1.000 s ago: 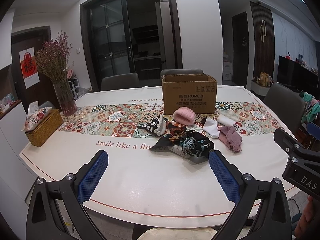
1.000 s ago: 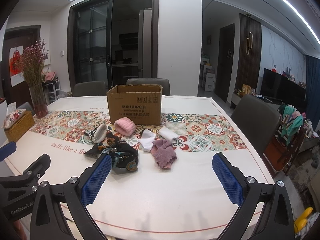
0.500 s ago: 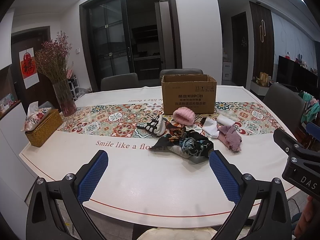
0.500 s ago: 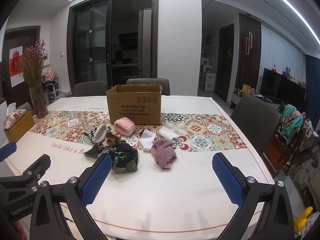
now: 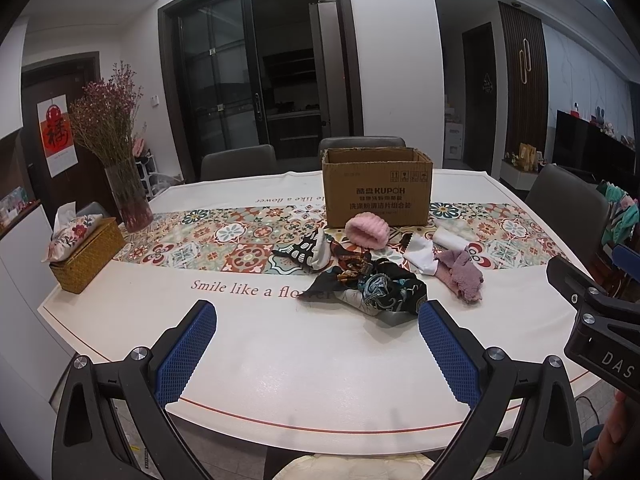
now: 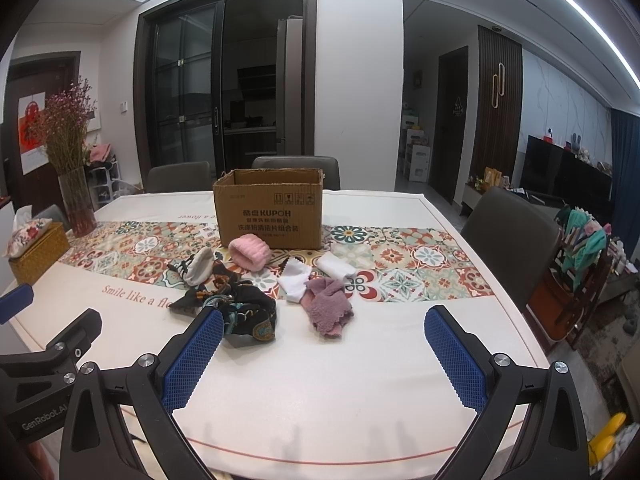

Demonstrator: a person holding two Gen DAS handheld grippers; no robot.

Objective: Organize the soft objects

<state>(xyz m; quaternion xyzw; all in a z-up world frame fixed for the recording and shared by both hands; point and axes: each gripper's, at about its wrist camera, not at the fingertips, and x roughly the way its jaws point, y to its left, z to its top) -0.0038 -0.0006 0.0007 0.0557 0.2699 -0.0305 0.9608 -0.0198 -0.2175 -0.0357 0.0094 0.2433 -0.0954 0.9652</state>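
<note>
Nothing has moved in the past second: left gripper (image 5: 316, 344) and right gripper (image 6: 324, 350) stay spread wide and empty, the soft pile (image 6: 256, 292) untouched before the cardboard box (image 6: 270, 216).

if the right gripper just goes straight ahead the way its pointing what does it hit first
Probably the mauve fuzzy cloth: it lies between the open fingers of the right gripper, nearest on that line. The white socks and cardboard box sit beyond. Height above the table is unclear.
</note>
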